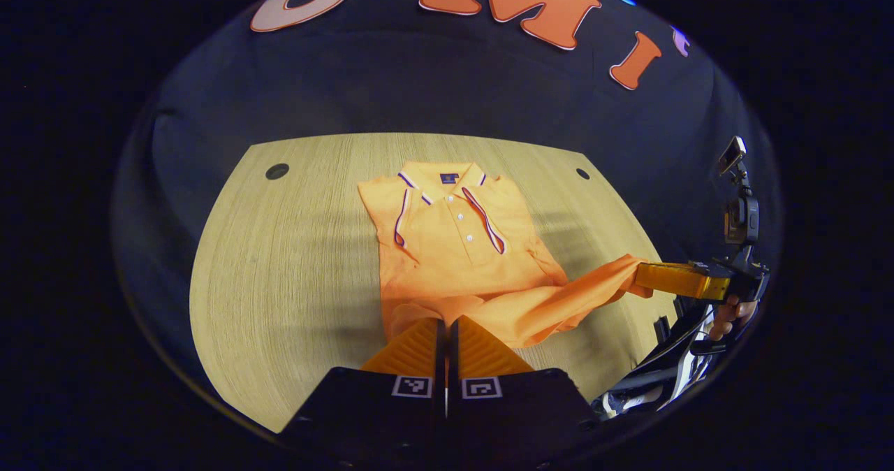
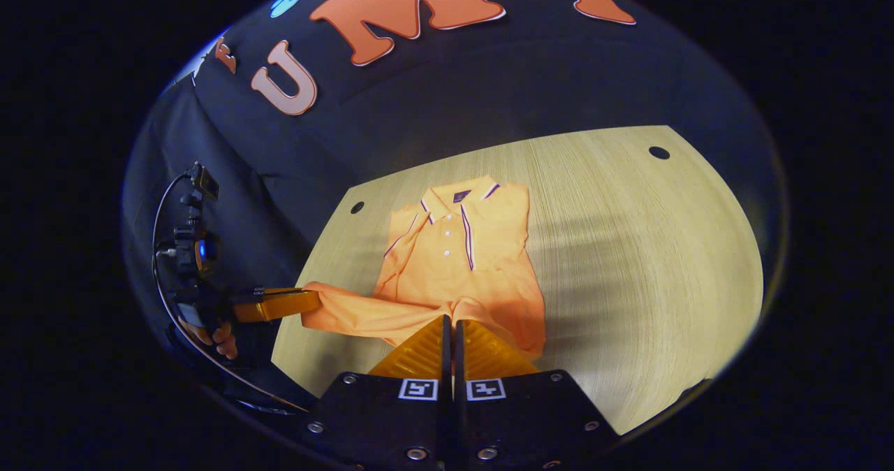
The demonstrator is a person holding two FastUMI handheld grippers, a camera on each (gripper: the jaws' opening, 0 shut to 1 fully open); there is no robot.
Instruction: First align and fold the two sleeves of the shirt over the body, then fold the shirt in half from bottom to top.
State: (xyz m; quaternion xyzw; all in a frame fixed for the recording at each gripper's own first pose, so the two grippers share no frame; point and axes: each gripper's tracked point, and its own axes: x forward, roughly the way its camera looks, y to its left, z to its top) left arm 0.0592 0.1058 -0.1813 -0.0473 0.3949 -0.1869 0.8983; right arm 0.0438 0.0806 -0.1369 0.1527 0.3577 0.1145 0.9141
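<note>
- An orange polo shirt [image 1: 454, 247] lies face up on a wooden table [image 1: 279, 282], collar toward the booth wall, both sleeves already folded over the body.
- The left gripper [image 1: 445, 324] is clenched on the shirt's bottom hem, its fingers pressed together with the cloth between them.
- The right gripper [image 2: 450, 324] is likewise clamped on the hem at the other bottom corner.
- The hem is lifted off the table and stretches between the two grippers; the upper body stays flat.
- A hand [image 1: 730, 314] holds the far gripper.
</note>
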